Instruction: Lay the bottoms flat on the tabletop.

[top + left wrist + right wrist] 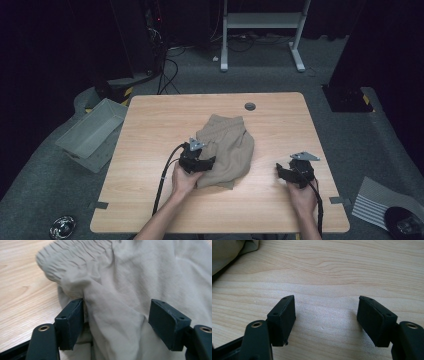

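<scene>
A crumpled beige garment [226,151] was seen lying near the middle of the wooden table [150,135], slightly toward the person's side, bunched rather than flat. Its gathered elastic waistband [67,255] was visible in the left gripper view, at the upper left of the cloth and resting on the tabletop. The left gripper [204,162] was held at the garment's near-left edge, over the fabric. In the left gripper view its jaws were seen spread wide, with a fold of the cloth lying between them; the left pad [71,322] was touching or just beside the fold, while the right pad [167,323] stood clear of it, so nothing was clamped. The left gripper was therefore read as open, not gripping. The right gripper [286,172] was held well apart from the garment, over bare wood near the table's right edge. In the right gripper view [325,320] its jaws were likewise seen wide apart with only tabletop between them, and a corner of the beige cloth [229,252] was visible at the upper left, far from the pads. A grey plastic bin [92,132] was seen on the floor just beside the table's left edge. A round dark grommet [250,106] was noted in the tabletop near the far edge, beyond the garment.
</scene>
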